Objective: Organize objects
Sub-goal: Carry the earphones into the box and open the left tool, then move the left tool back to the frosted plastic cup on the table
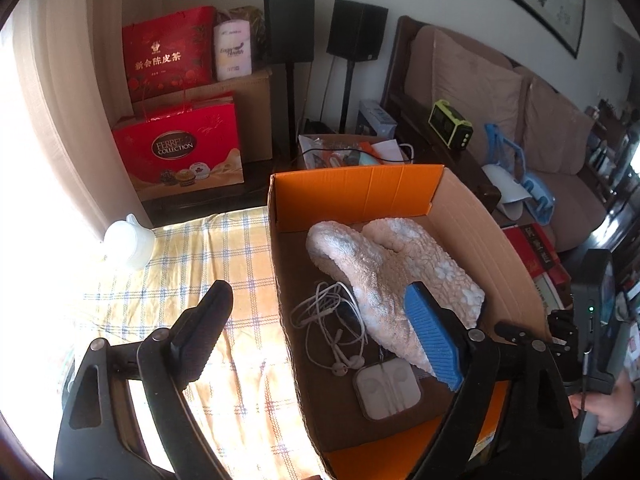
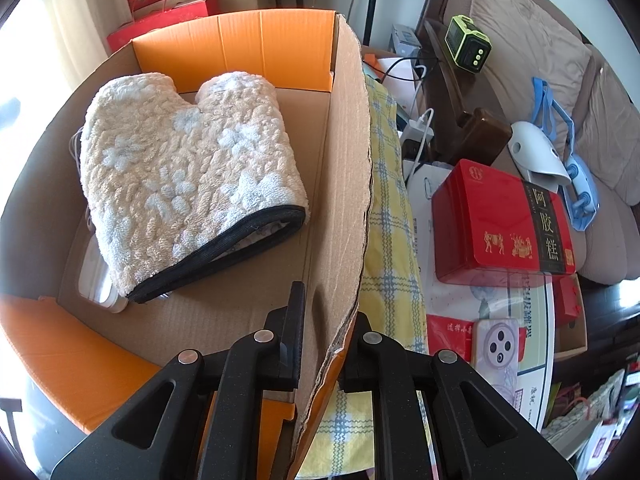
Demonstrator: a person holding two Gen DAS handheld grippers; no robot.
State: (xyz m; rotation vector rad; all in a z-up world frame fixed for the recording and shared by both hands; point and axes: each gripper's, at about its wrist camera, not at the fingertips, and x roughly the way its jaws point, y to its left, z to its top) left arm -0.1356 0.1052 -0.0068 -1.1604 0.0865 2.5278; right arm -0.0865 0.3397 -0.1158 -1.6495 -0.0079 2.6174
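Your left gripper (image 1: pixel 320 328) sat w/ fingers spread wide, nothing between them. One finger hung over the checked cloth (image 1: pixel 192 280) outside the cardboard box (image 1: pixel 508 264); the other, w/ the blue pad (image 1: pixel 430 334), was over the box interior, in front of the fluffy mitt (image 1: pixel 396 272). From that cam you couldn't tell if the pad touched the mitt or just overlapped it in view.

Your right gripper (image 2: pixel 320 340) was closed down narrow on the box's right side wall (image 2: pixel 344 200): one finger inside the box, the other outside, the torn cardboard edge pinched between them.

Inside the box: the mitt lay flat across the middle-to-far part, its black-trimmed cuff (image 2: pixel 224 248) toward the near end, thumb and palm lobes pointing at the orange far flap (image 1: pixel 356 196). A tangle of white earphone cable (image 1: pixel 332 320) lay on the box floor just left of the mitt, partly tucked under it. A white earphone case (image 1: pixel 387 387) lay near the front, close to the cable's earbuds, next to the mitt's cuff.

The box stood on the checked cloth. A white jug-like item (image 1: pixel 130 242) sat on the cloth well left of the box, in strong glare. Off to the right, apart from the box, a red tin (image 2: pixel 504 224) rested on a cluttered side table.
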